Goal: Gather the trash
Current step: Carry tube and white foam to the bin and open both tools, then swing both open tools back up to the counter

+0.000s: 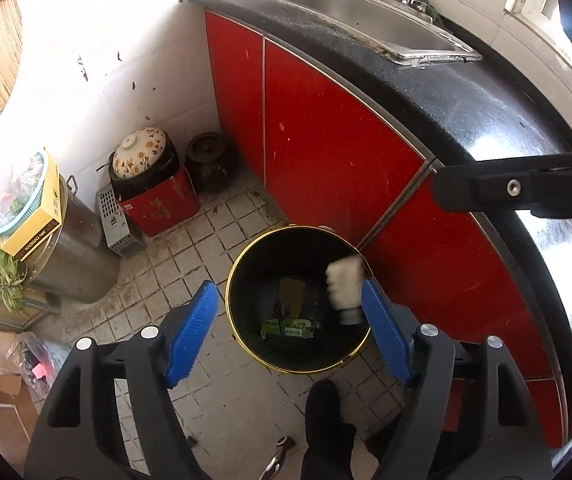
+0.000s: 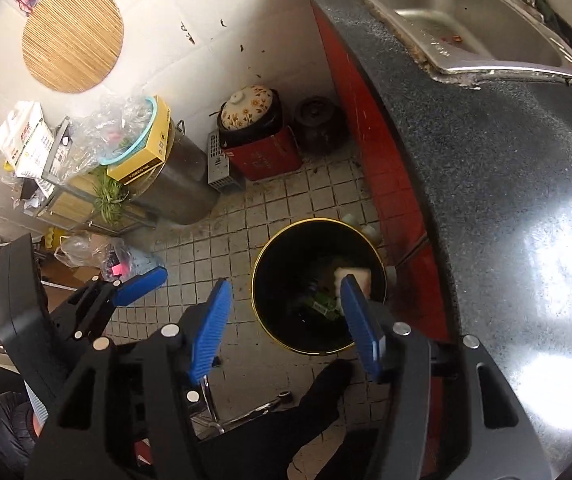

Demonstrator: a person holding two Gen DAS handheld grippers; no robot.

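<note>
A round black trash bin (image 1: 245, 280) with a gold rim stands on the tiled floor by the red cabinet; it also shows in the right wrist view (image 2: 281, 276). Green wrappers (image 1: 286, 326) lie at its bottom. A blurred white piece of trash (image 1: 344, 286) is in the air inside the bin's mouth, also in the right wrist view (image 2: 356, 276). My left gripper (image 1: 290, 326) is open above the bin. My right gripper (image 2: 286, 326) is open above the bin, holding nothing.
A black counter (image 1: 466, 92) with a steel sink (image 1: 366, 20) runs along the right above red cabinet doors (image 1: 326, 140). A flowered pot (image 1: 137, 152) on a red box, a dark jar (image 1: 207, 160) and a steel drum (image 1: 69, 240) stand at the wall.
</note>
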